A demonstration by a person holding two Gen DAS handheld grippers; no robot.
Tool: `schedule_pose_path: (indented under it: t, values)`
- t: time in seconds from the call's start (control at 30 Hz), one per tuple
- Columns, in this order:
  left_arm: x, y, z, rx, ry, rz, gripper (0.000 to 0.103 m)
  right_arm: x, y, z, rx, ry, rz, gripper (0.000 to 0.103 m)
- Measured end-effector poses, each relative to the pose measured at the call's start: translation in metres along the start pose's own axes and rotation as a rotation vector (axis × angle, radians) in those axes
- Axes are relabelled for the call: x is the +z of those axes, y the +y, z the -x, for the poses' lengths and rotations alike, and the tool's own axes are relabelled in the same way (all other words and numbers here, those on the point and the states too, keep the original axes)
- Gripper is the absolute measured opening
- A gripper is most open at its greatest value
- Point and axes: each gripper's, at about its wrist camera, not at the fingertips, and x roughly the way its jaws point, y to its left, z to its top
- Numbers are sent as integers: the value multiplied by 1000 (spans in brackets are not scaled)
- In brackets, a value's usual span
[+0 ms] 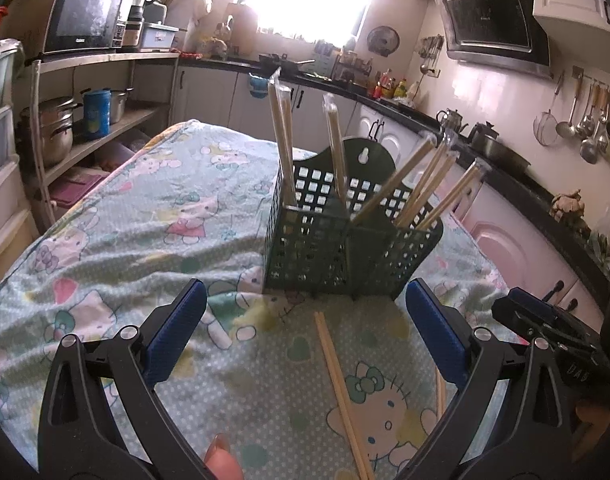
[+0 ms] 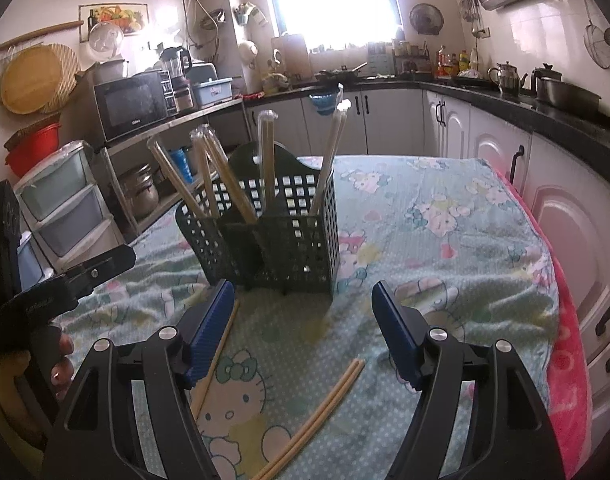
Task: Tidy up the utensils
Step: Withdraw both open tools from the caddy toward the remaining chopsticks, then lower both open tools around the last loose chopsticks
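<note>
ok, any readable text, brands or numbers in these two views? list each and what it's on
"Galanz", roughly: small white brand on the microwave, too blurred to be sure.
Range hood: small logo marks on the glass, unreadable.
Right tool body, seen at the edge of the left view: embossed letters, unclear.
Left tool body, seen in the right view: a printed line, too blurred.
Blue can and sauce bottles: labels too small.
No other text.
</note>
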Motion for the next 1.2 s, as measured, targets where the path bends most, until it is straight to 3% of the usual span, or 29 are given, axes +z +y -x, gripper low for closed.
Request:
schedule_pose_path:
  t: [0.4, 0.63, 0.97, 1.2]
  values:
    - [-18, -9, -15, -11, 70, -27, 91, -26, -5, -10, -12, 78, 2, 69]
    - [-34, -13, -35, -24, 151, -39, 88, -41, -12, -22, -13, 139, -14, 69]
    - [-46, -11, -65, -85, 284, -3, 61, -51, -20, -41, 26, 230, -67, 69]
    - [-50, -11, -83, -101, 343, 18, 48, -53, -29, -60, 19, 299, -98, 60]
